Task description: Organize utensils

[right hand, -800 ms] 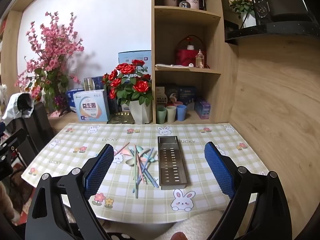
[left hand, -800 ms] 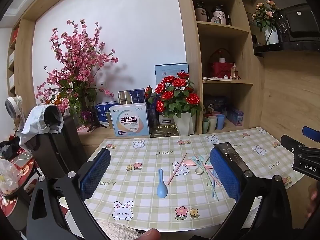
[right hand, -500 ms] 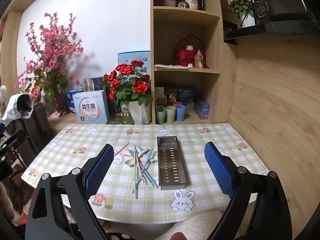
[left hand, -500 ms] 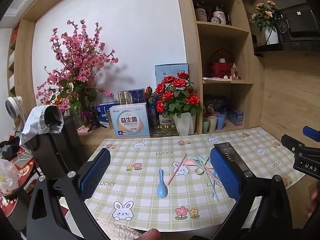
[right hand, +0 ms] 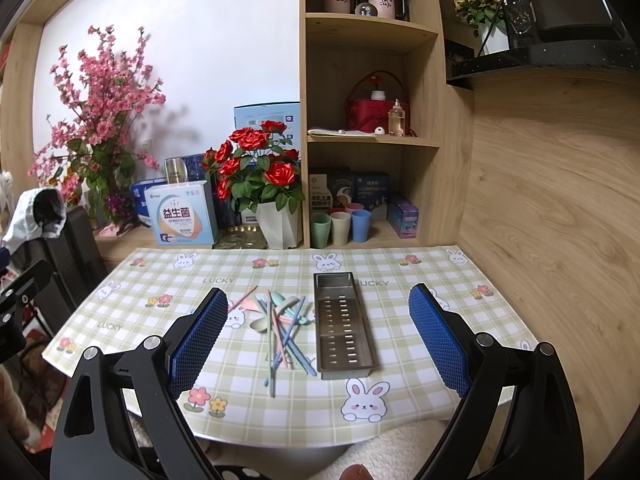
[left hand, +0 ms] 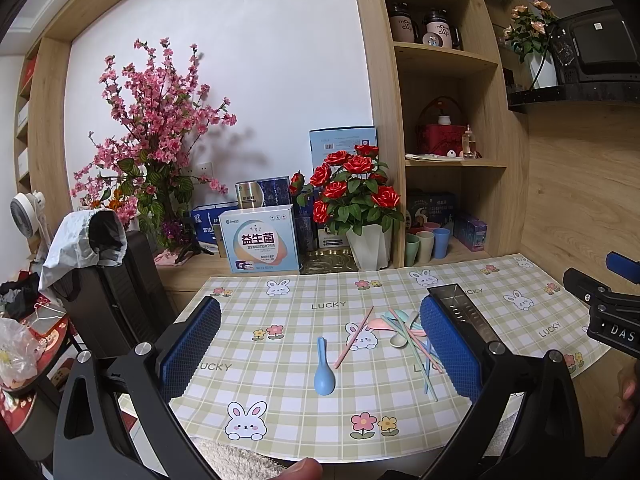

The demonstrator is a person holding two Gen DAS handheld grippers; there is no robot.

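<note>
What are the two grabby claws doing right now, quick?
Left gripper: open, holding nothing, above the tablecloth.
Right gripper: open, holding nothing, facing the pile of utensils and the metal tray.

A potted bunch of red roses [right hand: 260, 168] stands at the back of the bench [right hand: 420, 264] beside a pale blue box [right hand: 182, 216] — three cups [right hand: 340, 226] sit in the lowest shelf bay. Pink blossom branches [left hand: 156, 128] rise at the left, near a dark chair [left hand: 120, 280] draped with cloth.
</note>
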